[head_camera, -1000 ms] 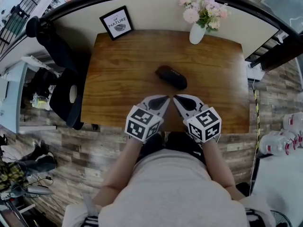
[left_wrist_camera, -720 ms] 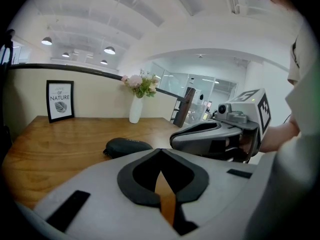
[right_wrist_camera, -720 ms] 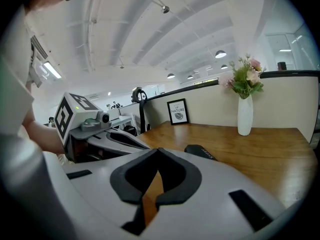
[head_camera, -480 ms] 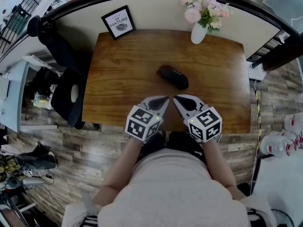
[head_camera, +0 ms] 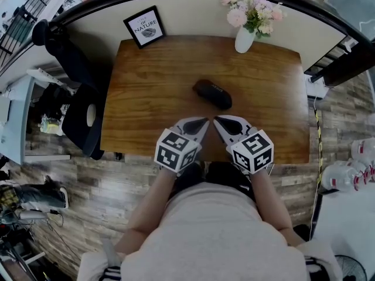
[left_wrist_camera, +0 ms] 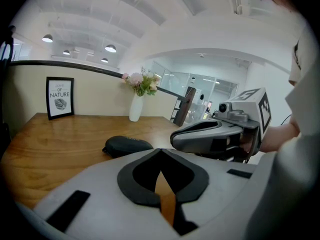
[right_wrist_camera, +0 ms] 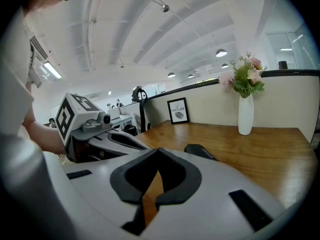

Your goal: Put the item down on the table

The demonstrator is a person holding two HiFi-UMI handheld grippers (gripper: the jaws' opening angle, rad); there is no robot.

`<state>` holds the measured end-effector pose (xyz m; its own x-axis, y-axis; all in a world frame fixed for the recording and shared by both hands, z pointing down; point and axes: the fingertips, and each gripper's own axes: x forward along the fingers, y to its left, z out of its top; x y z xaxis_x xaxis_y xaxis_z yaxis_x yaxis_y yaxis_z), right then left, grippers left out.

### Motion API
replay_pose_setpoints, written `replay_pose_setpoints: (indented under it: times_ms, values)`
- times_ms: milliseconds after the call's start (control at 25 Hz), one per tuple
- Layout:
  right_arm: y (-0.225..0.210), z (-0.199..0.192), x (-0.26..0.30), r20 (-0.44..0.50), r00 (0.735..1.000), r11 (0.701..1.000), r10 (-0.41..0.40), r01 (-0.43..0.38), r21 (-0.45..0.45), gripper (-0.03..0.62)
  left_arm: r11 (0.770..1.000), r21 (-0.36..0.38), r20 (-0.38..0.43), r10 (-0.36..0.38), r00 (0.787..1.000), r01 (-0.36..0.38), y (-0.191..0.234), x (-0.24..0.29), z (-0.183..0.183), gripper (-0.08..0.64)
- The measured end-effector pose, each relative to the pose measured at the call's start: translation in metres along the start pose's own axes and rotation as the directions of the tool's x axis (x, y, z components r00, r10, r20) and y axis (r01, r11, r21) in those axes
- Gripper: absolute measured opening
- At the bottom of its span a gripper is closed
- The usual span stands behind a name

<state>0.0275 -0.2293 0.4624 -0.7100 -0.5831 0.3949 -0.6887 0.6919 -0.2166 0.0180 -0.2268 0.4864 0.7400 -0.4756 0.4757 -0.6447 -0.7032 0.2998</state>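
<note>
A black oblong case lies flat on the wooden table, near the middle. Nothing touches it. My left gripper and right gripper hover side by side over the table's near edge, tips almost together, a short way in front of the case. Both are shut with nothing between their jaws. In the left gripper view the case lies ahead to the left, beyond the shut left gripper, and the right gripper shows at the right. The right gripper view has the case just past the shut right gripper.
A white vase of pink flowers and a framed print stand along the table's far edge by the wall. A black chair sits off the table's left side. The person's torso fills the near side.
Both grippers and the case have kept their places. Only the head camera wobbled slightly.
</note>
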Motion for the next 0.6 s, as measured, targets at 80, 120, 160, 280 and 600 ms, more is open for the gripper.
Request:
replay_pose_setpoints:
  times_ms: [80, 120, 160, 280, 600]
  values:
    - [-0.0005, -0.0001, 0.0011, -0.002, 1.000, 1.000, 0.002, -0.002, -0.001, 0.009, 1.000, -0.004, 0.001, 0.002, 1.000, -0.002, 0.0008, 0.0002, -0.0001, 0.012]
    - [-0.0007, -0.0003, 0.0011, -0.003, 1.000, 1.000, 0.003, -0.003, -0.002, 0.009, 1.000, -0.006, 0.001, 0.002, 1.000, -0.002, 0.0009, 0.0004, -0.0005, 0.012]
    - [-0.0011, -0.0006, 0.0008, -0.003, 1.000, 1.000, 0.002, -0.002, -0.002, 0.009, 1.000, -0.007, 0.000, 0.002, 1.000, -0.002, 0.0008, 0.0009, -0.0008, 0.012]
    - [-0.0026, 0.0003, 0.0002, 0.000, 1.000, 1.000, 0.000, 0.000, -0.001, 0.009, 1.000, -0.010, -0.003, -0.004, 1.000, 0.004, 0.0007, 0.0029, -0.0008, 0.012]
    - [-0.0039, 0.0008, -0.0009, 0.003, 1.000, 1.000, 0.002, -0.002, -0.005, 0.009, 1.000, -0.018, 0.005, -0.009, 1.000, 0.009, 0.0005, 0.0059, 0.0014, 0.012]
